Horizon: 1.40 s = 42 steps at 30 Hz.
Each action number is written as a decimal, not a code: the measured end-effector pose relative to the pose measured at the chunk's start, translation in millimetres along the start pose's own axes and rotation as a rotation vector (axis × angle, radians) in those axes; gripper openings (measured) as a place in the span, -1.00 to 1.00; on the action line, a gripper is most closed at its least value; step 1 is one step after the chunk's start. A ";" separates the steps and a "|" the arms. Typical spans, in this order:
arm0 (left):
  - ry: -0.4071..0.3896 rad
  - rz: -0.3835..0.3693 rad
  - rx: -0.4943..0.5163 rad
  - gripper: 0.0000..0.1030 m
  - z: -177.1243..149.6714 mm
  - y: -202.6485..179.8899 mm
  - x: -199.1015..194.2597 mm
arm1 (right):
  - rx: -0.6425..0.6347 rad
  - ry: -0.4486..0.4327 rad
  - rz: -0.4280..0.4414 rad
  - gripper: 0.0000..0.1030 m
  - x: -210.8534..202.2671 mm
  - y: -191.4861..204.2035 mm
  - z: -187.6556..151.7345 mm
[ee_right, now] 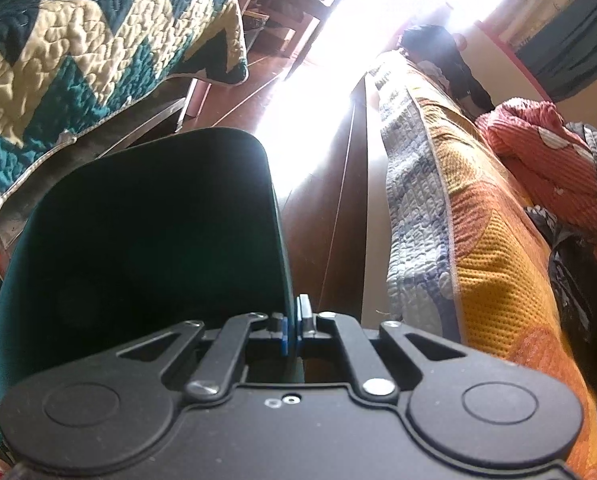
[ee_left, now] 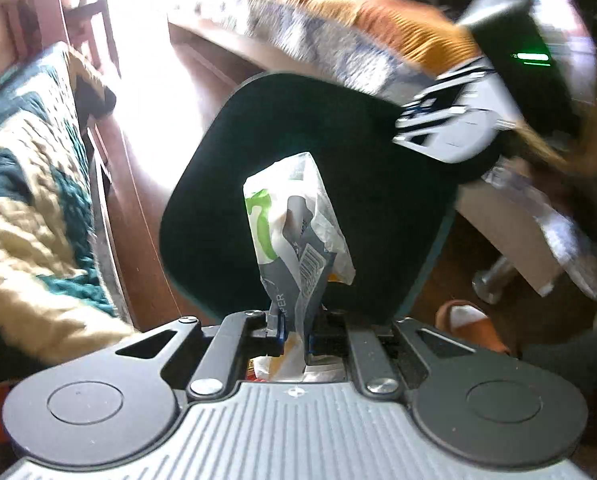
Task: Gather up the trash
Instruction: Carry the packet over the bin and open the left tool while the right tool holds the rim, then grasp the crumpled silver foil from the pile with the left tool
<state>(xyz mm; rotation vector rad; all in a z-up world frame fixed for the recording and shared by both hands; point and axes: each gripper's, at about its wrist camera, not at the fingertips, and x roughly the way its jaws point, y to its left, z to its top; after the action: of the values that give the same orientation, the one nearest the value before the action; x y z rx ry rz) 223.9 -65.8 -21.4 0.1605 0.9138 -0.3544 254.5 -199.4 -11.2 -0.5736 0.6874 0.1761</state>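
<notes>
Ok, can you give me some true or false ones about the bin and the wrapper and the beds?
1. The left gripper has its jaws shut on a crumpled white, grey and green paper wrapper. True.
2. The wrapper already lies at the bottom of the dark green plastic bin. False: it is held above the bin's opening.
3. The right gripper holds the bin by its rim. True.
4. The bin is bright red. False: it is dark green.
5. The teal and cream zigzag quilt covers a bed. True.
</notes>
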 end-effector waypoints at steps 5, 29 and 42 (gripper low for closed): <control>0.071 0.012 -0.044 -0.80 19.5 -12.8 50.4 | -0.008 -0.008 0.006 -0.94 -0.4 0.8 0.1; 0.102 0.021 0.135 0.58 -68.4 -55.9 19.4 | 0.018 -0.007 0.045 -0.94 0.1 -28.1 -22.5; 0.254 0.028 0.380 0.57 -154.2 -84.9 154.2 | 0.085 0.006 0.044 -0.95 5.0 -43.8 -30.4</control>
<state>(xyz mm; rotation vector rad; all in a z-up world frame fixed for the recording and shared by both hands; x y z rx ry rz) 164.0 -136.6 -236.3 0.5773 1.0865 -0.4873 256.4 -252.7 -14.2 -0.4775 0.7104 0.1854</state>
